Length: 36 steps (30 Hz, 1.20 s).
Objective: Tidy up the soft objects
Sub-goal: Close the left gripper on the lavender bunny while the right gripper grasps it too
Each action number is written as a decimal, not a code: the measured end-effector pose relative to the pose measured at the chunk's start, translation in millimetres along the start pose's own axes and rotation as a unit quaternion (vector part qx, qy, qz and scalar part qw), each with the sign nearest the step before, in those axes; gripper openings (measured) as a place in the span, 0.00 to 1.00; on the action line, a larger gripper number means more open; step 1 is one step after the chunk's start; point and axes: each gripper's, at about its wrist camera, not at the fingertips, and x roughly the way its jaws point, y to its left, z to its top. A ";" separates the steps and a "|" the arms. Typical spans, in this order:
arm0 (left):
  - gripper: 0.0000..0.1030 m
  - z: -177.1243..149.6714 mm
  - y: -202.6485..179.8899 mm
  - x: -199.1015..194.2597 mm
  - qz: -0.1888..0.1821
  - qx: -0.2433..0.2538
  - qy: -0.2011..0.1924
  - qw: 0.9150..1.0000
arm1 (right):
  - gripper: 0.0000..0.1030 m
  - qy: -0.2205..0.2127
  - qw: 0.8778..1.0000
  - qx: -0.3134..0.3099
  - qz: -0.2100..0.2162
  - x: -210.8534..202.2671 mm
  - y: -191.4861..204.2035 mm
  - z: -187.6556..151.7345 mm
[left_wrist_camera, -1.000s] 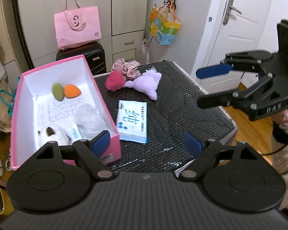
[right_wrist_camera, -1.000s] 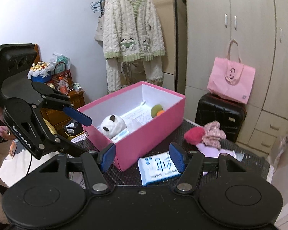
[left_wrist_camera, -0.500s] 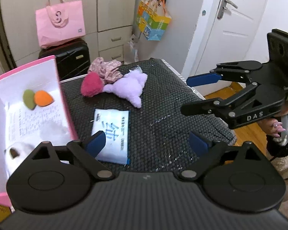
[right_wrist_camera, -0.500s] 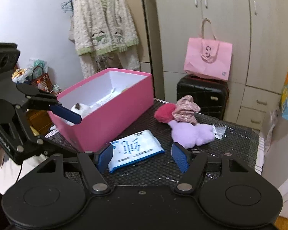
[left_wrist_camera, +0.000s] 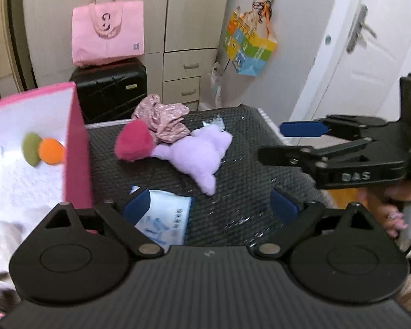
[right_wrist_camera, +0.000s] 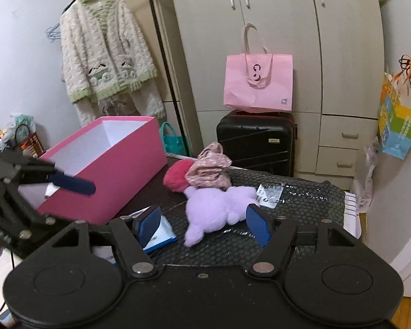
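Note:
A purple plush toy lies on the black table, touching a red pompom and a pink scrunchie. A tissue pack lies by the pink box, which holds a green and an orange sponge. My left gripper is open over the tissue pack's side. My right gripper is open, just short of the plush; it also shows in the left wrist view.
A black suitcase with a pink bag stands behind the table by the wardrobe. A small clear packet lies behind the plush. A colourful bag hangs on the wall; a door is at the right.
Both grippers have swung right and moved forward toward the soft toys. The pink box has slid to the left of both views. Both stay open.

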 end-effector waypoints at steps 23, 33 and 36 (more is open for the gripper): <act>0.89 -14.0 -11.7 92.2 0.100 0.026 -0.137 0.985 | 0.66 0.046 0.993 0.098 0.052 88.9 -77.0 12.0; 0.76 -8.5 20.4 117.5 0.046 -0.098 -0.069 0.992 | 0.40 0.080 0.983 0.143 0.083 117.8 -91.3 3.6; 0.60 -12.5 27.7 124.7 0.029 -0.133 -0.062 0.989 | 0.34 0.082 0.981 0.142 0.102 114.1 -84.5 -1.1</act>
